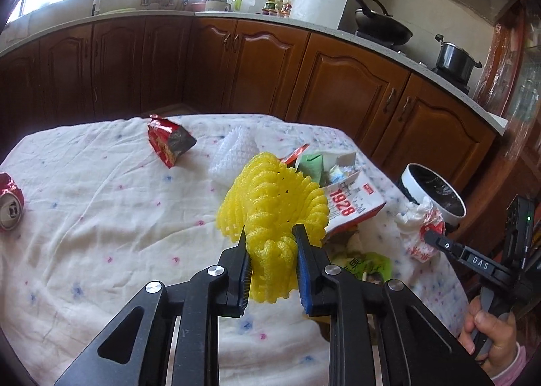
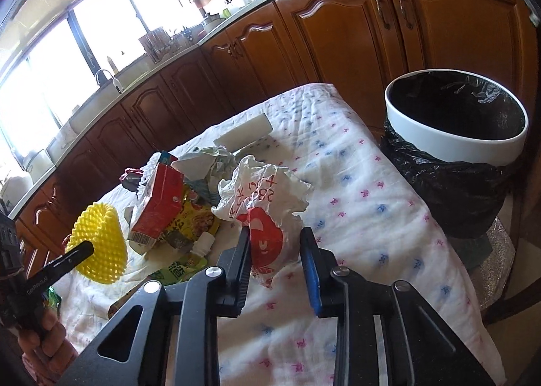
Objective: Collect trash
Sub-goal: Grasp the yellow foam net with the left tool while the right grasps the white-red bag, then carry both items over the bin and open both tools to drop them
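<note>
1. The yellow foam net (image 1: 270, 217), clamped in the left gripper (image 1: 270, 240), flares away over the bench's floral cloth (image 1: 101, 217).
2. The right gripper (image 2: 275, 244) pinches a crumpled white wrapper (image 2: 263, 203) near the lined bin (image 2: 456, 146).
3. Wooden kitchen cabinets (image 1: 236, 65) stand behind.

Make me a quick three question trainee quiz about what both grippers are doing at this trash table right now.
1. True or false: the left gripper is shut on the yellow foam fruit net.
2. The right gripper holds: A) crushed red soda can B) crumpled white plastic bag with red print C) red carton.
3. Fill in: the white round bin with black liner stands off the table's ____ side in the right wrist view.

Key: 1 true; 2 B; 3 right.
</note>
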### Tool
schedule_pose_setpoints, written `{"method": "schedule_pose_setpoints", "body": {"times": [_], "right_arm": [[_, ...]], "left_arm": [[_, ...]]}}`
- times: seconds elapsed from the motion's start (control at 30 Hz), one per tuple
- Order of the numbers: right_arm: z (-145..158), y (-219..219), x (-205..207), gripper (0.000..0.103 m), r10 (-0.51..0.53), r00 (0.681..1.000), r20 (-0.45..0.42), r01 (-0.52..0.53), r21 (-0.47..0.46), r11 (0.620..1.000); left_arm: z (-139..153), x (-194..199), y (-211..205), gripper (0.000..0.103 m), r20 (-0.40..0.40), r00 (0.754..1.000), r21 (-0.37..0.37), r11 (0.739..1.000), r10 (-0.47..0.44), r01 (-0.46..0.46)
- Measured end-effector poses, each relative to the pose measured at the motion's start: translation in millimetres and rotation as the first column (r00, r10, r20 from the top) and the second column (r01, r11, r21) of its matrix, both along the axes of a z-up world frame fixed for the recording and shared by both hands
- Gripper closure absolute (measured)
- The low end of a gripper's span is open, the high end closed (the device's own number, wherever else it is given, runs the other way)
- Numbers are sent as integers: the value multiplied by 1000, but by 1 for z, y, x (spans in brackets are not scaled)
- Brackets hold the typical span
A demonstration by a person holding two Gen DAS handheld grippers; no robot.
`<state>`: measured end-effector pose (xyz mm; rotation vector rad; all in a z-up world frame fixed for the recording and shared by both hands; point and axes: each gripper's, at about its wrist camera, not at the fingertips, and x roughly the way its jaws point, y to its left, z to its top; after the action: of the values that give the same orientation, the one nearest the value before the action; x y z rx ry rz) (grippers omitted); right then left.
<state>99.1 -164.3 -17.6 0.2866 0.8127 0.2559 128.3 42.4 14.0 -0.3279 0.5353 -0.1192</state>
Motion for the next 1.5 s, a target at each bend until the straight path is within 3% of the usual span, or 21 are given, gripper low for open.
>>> {"method": "schedule_pose_setpoints", "body": {"times": [0.3, 0.77, 1.03, 1.23, 1.5], "right_arm": [[18, -20, -15, 75, -25, 999, 31, 24, 31, 999], [34, -90, -17, 75, -151, 987, 47, 150, 22, 988], [43, -134, 0, 75, -228, 972, 50, 229, -19, 973], [47, -165, 24, 74, -271, 962, 41, 273, -55, 960], [44, -195, 66, 72, -290, 957, 5, 290, -75, 954]], "left_arm": [[30, -15, -43, 82, 38, 994, 40, 994, -105, 104], [31, 8, -134, 81, -43, 952, 56, 951, -303, 305], [36, 46, -169, 81, -93, 912, 27, 915, -399, 403], [27, 104, -192, 81, -142, 894, 28, 901, -424, 432], [7, 133, -220, 80, -219, 876, 50, 892, -429, 450]]}}
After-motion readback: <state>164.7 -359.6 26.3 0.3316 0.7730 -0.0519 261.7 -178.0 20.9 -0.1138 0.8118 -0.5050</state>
